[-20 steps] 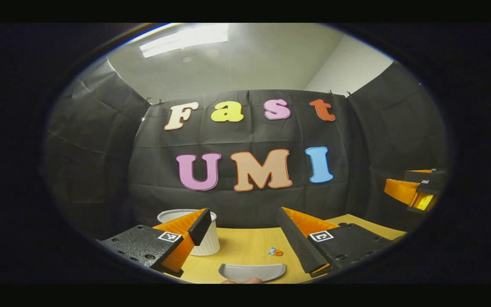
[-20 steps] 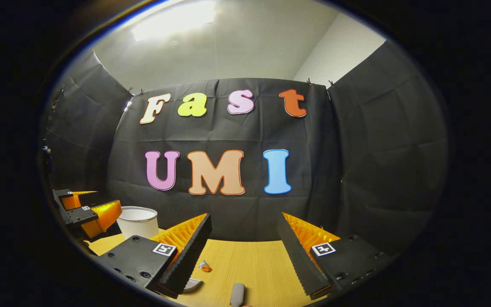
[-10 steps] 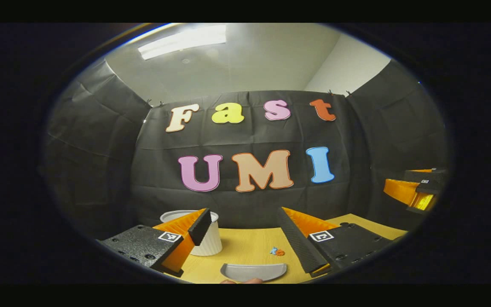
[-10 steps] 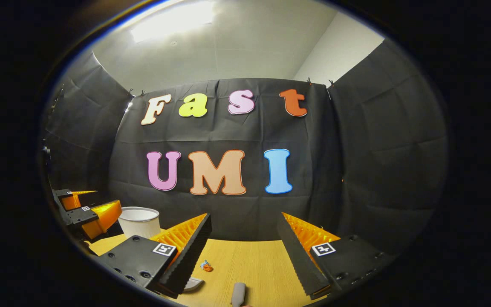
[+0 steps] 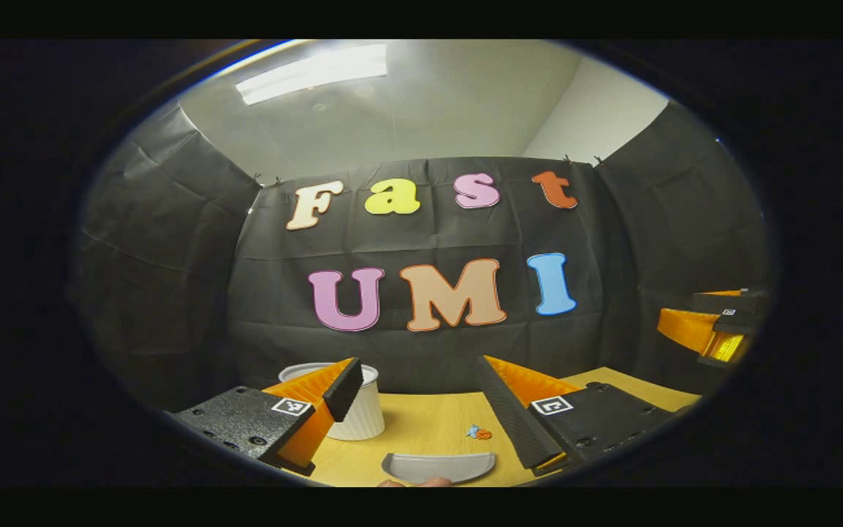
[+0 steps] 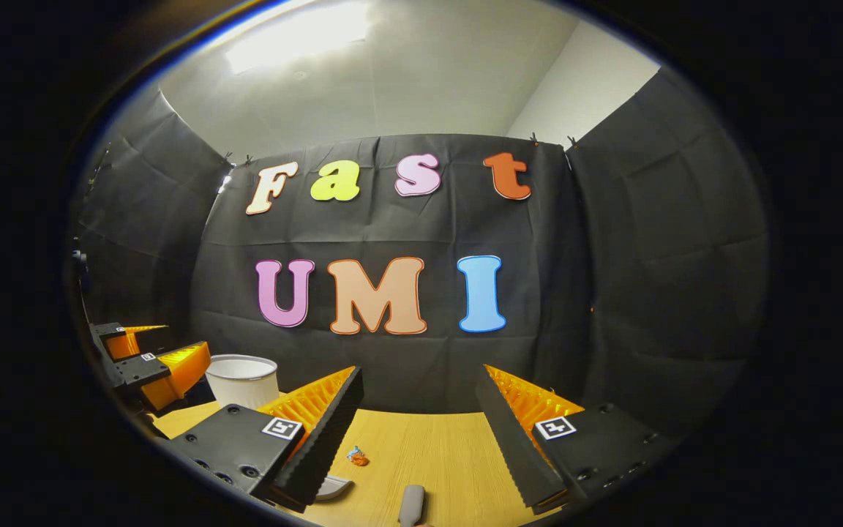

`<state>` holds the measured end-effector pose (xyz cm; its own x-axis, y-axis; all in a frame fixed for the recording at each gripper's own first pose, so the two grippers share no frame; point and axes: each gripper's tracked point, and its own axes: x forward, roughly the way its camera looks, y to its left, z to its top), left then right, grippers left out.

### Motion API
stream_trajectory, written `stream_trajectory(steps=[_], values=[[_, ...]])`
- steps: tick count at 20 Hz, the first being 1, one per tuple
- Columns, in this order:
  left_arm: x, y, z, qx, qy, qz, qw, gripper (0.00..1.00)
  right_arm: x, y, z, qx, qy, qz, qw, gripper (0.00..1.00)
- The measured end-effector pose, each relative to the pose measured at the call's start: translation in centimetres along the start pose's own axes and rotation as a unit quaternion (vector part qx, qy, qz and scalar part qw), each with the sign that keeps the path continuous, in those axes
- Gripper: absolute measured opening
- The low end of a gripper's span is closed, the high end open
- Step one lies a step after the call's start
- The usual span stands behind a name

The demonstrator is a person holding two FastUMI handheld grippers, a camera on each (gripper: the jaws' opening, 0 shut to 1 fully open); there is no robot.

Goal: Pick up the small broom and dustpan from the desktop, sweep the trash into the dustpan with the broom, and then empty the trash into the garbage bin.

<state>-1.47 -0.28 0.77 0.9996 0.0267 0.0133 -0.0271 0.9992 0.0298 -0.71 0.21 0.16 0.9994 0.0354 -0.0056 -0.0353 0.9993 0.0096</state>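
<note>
No readable words, brands or numbers on any object. Only signs: small square black-and-white coded tags (image 5: 291, 406), one on each finger block of the left gripper (image 5: 418, 364) and the right gripper (image 6: 418, 372). They show pattern only; no characters can be made out.

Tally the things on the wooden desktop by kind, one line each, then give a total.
White garbage bin: 1
Grey dustpan: 1
Grey broom handle: 1
Small scrap of blue and orange trash: 1
Total: 4
</note>
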Motion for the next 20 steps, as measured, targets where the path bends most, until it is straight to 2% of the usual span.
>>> stream_trajectory(steps=[10,20], values=[[0.5,-1.0,-0.3,0.008,0.007,0.001,1.0,0.93,1.0,-0.8,-1.5,0.001,0.015,0.007,1.0,0.99],[0.7,-2.6,-0.4,0.01,0.014,0.016,1.0,0.93,1.7,-2.2,-2.1,0.0,0.037,0.047,0.998,0.99]])
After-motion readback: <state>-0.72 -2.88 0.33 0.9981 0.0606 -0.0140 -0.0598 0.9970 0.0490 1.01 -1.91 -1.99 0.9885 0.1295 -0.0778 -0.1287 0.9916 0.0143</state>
